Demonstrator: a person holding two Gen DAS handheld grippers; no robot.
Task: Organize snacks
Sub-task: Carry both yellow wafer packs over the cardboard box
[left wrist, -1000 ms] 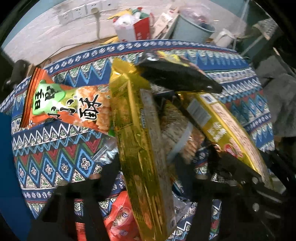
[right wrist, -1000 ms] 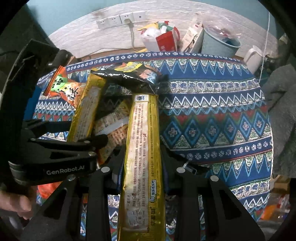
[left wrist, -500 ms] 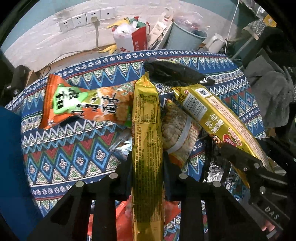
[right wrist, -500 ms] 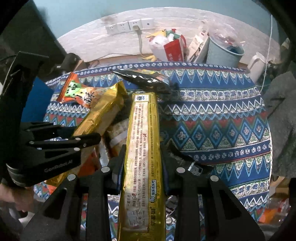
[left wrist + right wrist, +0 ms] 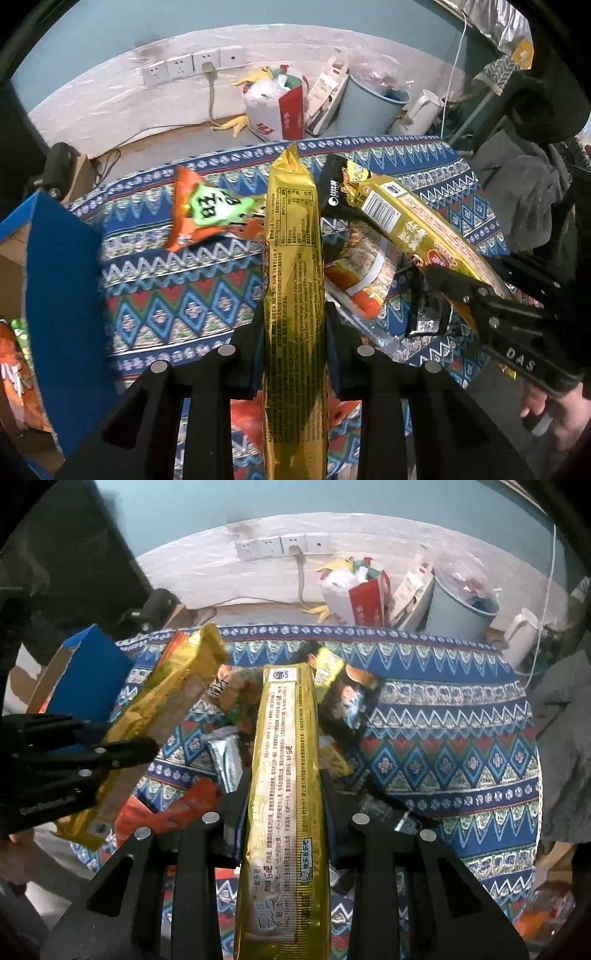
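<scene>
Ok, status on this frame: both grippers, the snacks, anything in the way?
Left gripper shut on gold packet. Right gripper shut on second gold packet. Loose snacks underneath on patterned cloth; blue box at left.

Both grippers are pointing steeply down: the left gripper (image 5: 294,354) and the right gripper (image 5: 284,827) are each clamping something; a hand (image 5: 554,417), probably the right, is gripping its handle.

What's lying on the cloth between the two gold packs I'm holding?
In the right wrist view, between the left gold pack and right gold pack: a silver pouch and an orange bag on the cloth.
</scene>
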